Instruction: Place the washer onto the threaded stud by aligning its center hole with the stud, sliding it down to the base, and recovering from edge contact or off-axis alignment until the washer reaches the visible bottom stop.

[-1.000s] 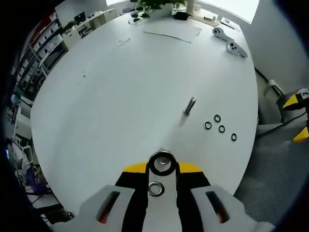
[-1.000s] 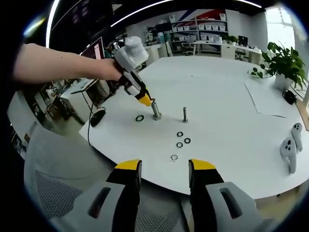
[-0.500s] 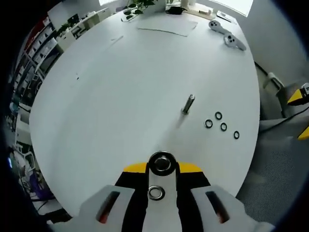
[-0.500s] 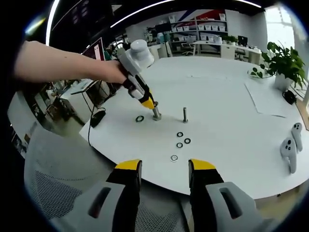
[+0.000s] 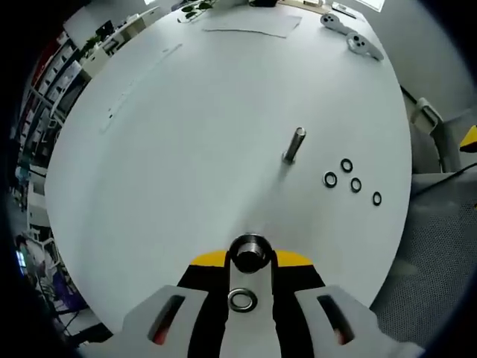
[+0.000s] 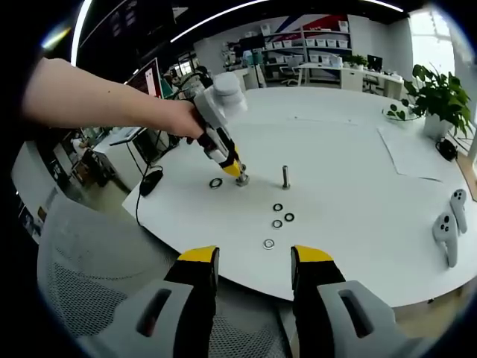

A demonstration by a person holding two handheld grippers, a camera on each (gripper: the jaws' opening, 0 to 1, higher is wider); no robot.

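— Where is your washer?

— Your left gripper (image 5: pixel 250 262) is closed on the washer (image 5: pixel 250 252), ringed over the threaded stud (image 6: pixel 242 179) just beyond its tips.

— Which step?

— Seating it, likely (bottom stop hidden). Next, press down, then release. Your right gripper (image 6: pixel 253 261) waits open, empty.

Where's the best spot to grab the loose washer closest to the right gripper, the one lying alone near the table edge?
That washer lies flat on the white table, so there is no face to pinch. Probably come straight down with the right gripper, one jaw outside the rim and one at the opposite rim, or tip it up at the nearby edge first.
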